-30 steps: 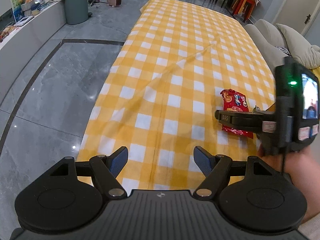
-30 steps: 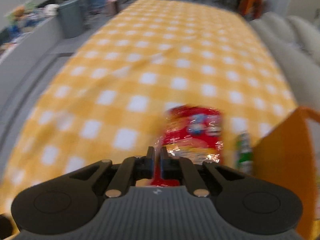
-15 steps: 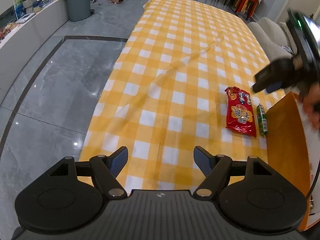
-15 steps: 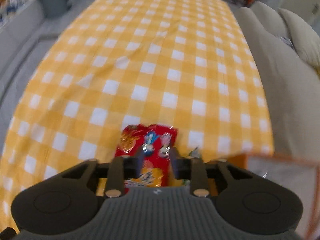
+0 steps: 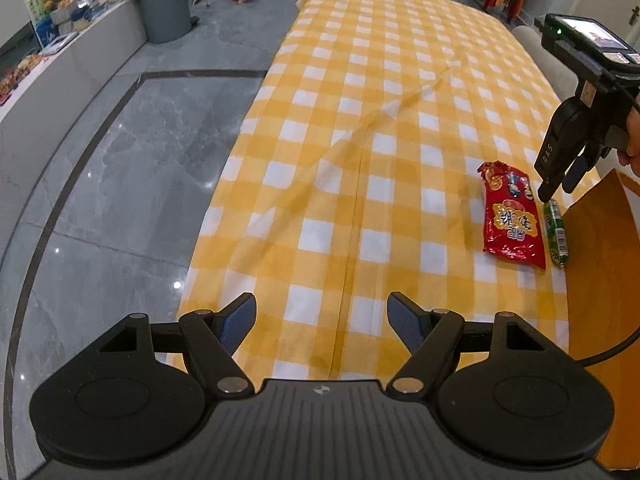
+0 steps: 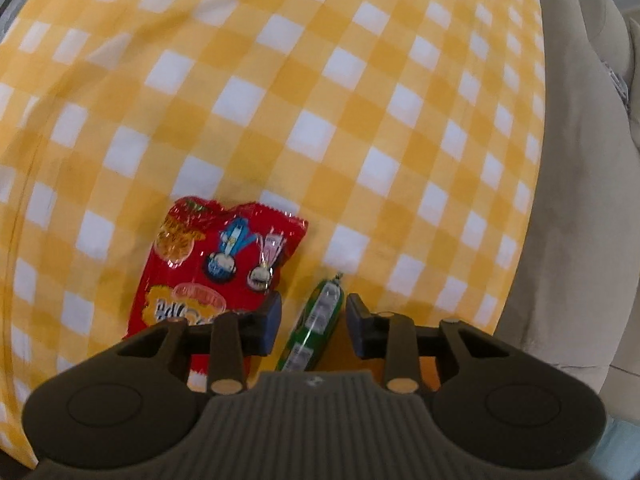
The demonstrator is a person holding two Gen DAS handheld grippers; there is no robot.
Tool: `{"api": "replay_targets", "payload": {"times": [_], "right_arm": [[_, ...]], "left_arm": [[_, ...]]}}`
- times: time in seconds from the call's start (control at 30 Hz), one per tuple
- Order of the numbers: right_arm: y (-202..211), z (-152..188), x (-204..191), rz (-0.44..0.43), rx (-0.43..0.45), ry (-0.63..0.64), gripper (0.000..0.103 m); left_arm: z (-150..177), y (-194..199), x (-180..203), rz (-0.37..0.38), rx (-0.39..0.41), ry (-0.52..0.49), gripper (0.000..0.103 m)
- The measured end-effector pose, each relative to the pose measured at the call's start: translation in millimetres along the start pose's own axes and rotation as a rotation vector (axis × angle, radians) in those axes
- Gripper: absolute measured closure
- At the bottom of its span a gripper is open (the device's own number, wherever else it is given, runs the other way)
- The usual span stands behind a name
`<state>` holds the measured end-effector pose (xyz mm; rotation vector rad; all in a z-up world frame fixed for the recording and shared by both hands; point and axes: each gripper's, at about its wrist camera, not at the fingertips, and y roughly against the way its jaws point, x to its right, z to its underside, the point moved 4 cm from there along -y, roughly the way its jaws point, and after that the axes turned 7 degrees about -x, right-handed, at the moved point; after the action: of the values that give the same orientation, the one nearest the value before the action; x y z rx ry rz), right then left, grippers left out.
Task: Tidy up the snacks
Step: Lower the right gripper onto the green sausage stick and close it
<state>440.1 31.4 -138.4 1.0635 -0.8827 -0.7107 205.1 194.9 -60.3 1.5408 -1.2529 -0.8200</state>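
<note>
A red snack bag (image 5: pixel 512 220) lies flat on the yellow checked tablecloth (image 5: pixel 360 128), with a green wrapped sausage stick (image 5: pixel 557 236) beside it on the right. Both show in the right wrist view: the bag (image 6: pixel 216 272) and the stick (image 6: pixel 320 320). My right gripper (image 6: pixel 314 320) is open, pointing down, its fingers either side of the green stick and just above it; it also shows in the left wrist view (image 5: pixel 560 184). My left gripper (image 5: pixel 322 322) is open and empty above the table's near edge.
An orange box (image 5: pixel 600 280) stands at the table's right near corner, next to the green stick. A beige sofa (image 6: pixel 580 160) runs along the right side. Grey tiled floor, a bin (image 5: pixel 166 4) and a low ledge lie left.
My right gripper let go of the red bag, opened, rose and swung right, and now straddles the green stick. The left gripper has stayed put.
</note>
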Motion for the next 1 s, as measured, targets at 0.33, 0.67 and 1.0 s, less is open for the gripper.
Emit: {"api": "replay_targets", "payload": {"times": [0.33,0.67,1.0], "right_arm": [[-32.4,-14.8,-4.8,0.023,-0.122,0.049,0.069],[-33.0,-2.3,-6.4,-0.073,-0.073,0.033,0.082],[-21.8,53.7,-36.2,-0.315,0.067,-0.092,0.081]], "left_arm": [[-2.7,4.2,-3.3,0.055,0.008,0.024,0.015],[-2.9,7.5,-1.3,-0.024,0.031,-0.017,0.015],[0.2,11.8,-11.0,-0.064,0.04,0.015,0.015]]}}
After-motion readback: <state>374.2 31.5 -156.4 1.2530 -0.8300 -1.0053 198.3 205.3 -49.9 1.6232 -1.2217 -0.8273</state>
